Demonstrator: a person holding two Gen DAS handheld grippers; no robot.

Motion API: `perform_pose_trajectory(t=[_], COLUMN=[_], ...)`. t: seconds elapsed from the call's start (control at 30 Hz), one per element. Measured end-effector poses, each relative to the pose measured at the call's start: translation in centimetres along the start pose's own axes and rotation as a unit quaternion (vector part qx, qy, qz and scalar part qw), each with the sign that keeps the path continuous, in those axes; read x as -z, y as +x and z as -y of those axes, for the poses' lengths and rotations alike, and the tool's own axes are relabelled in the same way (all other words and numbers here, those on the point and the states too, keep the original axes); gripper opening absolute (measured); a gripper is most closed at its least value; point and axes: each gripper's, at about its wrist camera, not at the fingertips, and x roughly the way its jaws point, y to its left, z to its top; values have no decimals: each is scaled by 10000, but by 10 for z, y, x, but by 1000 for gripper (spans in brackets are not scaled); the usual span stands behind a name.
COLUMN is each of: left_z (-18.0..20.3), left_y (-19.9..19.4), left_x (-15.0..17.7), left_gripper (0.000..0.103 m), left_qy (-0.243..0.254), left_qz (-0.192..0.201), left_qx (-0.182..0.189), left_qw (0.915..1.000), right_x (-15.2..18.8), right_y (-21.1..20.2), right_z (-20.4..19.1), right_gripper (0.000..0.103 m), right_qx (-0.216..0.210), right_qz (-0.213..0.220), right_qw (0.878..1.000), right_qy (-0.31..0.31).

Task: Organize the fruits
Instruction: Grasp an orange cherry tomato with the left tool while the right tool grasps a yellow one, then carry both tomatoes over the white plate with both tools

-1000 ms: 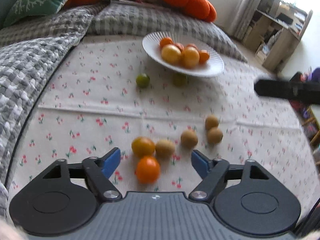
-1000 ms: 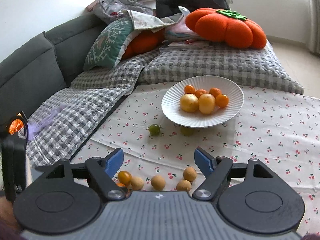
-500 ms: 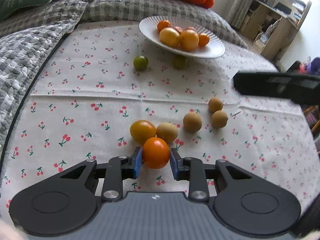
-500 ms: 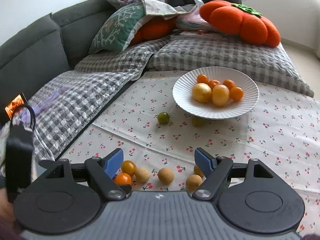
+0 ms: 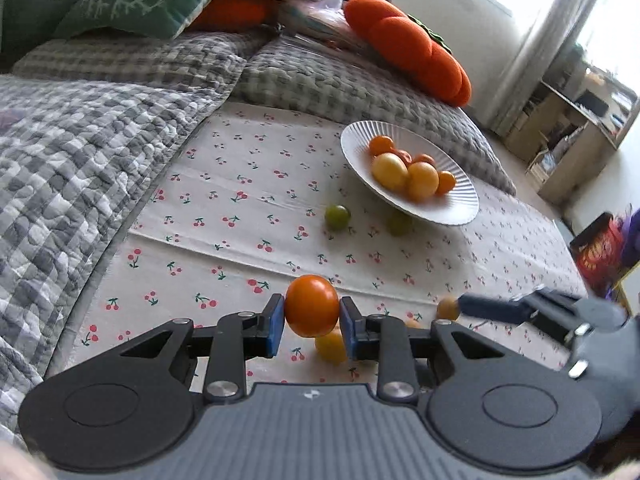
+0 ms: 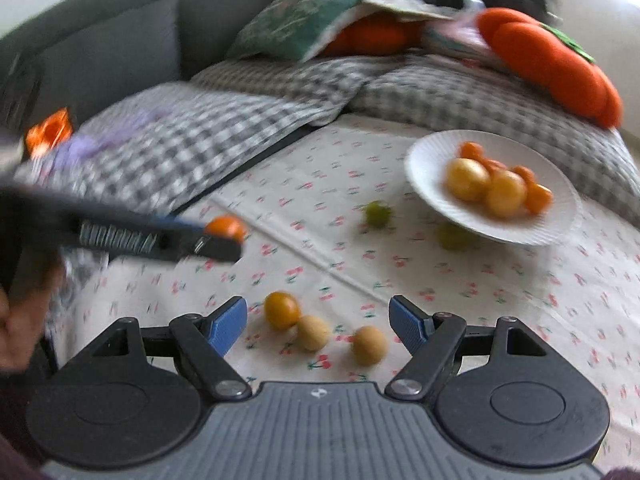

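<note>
From my left wrist camera, no brand or label can be read; the red box at the far right carries a design too blurred to make out. My left tool is clamped on an orange tomato, its blue pads pressing both sides, the fruit lifted clear of the cherry-print cloth. Just under it on the cloth lies a yellow tomato. The white ribbed plate sits farther off and holds two yellow fruits and several small orange ones, heaped together. One green fruit lies on the cloth near the plate; a second green fruit lies half under the plate's rim. My right tool enters from the right edge, a small brown fruit showing at its tip.

From my right wrist camera, blurred, no writing shows either. My right tool stands with its jaws apart and nothing between the pads. Beyond them on the cloth lie the yellow tomato and two tan fruits, the tomato touching the nearer one. My left tool reaches in from the left with the orange tomato at its tip. The plate holds the same heap.
</note>
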Motion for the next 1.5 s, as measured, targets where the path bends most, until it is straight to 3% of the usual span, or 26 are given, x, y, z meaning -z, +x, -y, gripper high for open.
perform_pose_trajectory(t=[0.2, 0.53, 0.77, 1.1, 1.5], left_z=[-7, -13, -13, -11, 6], left_y=[3, 5, 6, 6, 1], left_x=[-2, -2, -2, -5, -21], left_gripper=[18, 18, 18, 18, 18], left_qy=[-203, -367, -374, -419, -494], left_qz=[-45, -130, -135, -86, 136], left_qx=[11, 53, 56, 78, 74], left_qw=[9998, 9992, 9992, 9991, 9987], right_x=[-2, 3, 3, -8, -26], right_y=[25, 60, 56, 35, 13], right_z=[-20, -23, -25, 1, 45], right_gripper=[65, 26, 25, 25, 25], right_qx=[-127, 20, -2, -19, 144], right_qz=[-63, -357, -281, -45, 183], right_qw=[9986, 9972, 9978, 9999, 9935], right_qy=[-511, -656, -603, 150, 1110])
